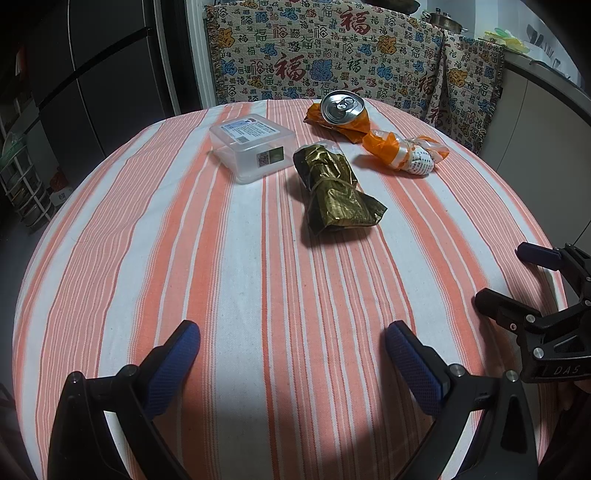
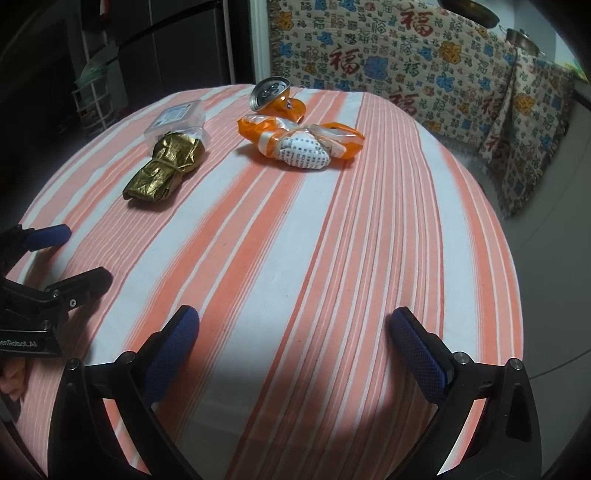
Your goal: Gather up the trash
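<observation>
On the striped tablecloth point(image 1: 240, 258) lie several pieces of trash. A crumpled gold wrapper point(image 1: 336, 188) point(image 2: 164, 166) lies mid-table. A crushed orange can point(image 1: 341, 110) point(image 2: 275, 98) sits at the far side. An orange-and-white crumpled wrapper point(image 1: 406, 149) point(image 2: 303, 142) lies beside it. A clear plastic box point(image 1: 253, 146) point(image 2: 177, 118) stands to the left. My left gripper point(image 1: 291, 347) is open and empty near the table's front. My right gripper point(image 2: 293, 343) is open and empty; it also shows at the right of the left wrist view point(image 1: 517, 275). The left gripper shows at the left of the right wrist view point(image 2: 74, 254).
A patterned blanket point(image 1: 332, 55) point(image 2: 424, 66) hangs over furniture behind the table. A dark fridge point(image 1: 92, 74) and a wire rack point(image 1: 22, 184) stand at the left. A metal pot point(image 1: 443, 20) sits at the back right. The table edge point(image 2: 517, 277) curves on the right.
</observation>
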`<action>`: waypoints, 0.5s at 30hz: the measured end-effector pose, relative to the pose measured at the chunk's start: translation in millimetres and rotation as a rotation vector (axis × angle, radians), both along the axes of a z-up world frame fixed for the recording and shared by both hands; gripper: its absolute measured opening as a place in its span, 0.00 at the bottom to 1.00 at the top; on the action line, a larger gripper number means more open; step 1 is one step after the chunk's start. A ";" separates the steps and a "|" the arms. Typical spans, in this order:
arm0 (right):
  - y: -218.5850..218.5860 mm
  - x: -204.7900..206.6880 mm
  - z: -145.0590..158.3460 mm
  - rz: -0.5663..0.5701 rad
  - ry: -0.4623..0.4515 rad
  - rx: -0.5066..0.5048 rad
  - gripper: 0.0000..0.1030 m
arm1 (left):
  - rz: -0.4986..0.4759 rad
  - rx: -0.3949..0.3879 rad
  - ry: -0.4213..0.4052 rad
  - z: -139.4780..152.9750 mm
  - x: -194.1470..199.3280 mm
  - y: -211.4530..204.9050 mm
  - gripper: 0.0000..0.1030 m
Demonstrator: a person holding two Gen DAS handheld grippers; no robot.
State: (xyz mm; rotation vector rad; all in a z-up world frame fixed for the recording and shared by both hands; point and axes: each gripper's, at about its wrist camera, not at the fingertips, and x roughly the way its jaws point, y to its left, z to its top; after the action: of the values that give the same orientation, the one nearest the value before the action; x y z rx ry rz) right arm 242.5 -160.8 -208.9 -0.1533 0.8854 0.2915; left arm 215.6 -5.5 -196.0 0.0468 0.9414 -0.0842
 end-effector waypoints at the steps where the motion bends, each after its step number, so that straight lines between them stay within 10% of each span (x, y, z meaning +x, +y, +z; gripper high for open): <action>1: -0.1 0.6 -0.2 0.001 0.001 0.001 1.00 | 0.000 0.000 0.000 0.2 0.0 0.1 1.00; 6: 1.2 1.6 -0.4 0.001 0.001 0.002 1.00 | -0.069 -0.145 -0.065 14.0 -9.3 9.5 0.99; 15: 3.0 2.1 -0.3 0.006 0.001 0.003 1.00 | -0.151 -0.132 -0.043 35.2 71.1 -7.2 0.99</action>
State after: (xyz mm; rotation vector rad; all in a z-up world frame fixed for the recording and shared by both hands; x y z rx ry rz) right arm 244.6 -157.8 -209.2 -0.1533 0.8854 0.2979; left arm 286.7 -12.6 -160.8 -0.0018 0.8865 -0.2840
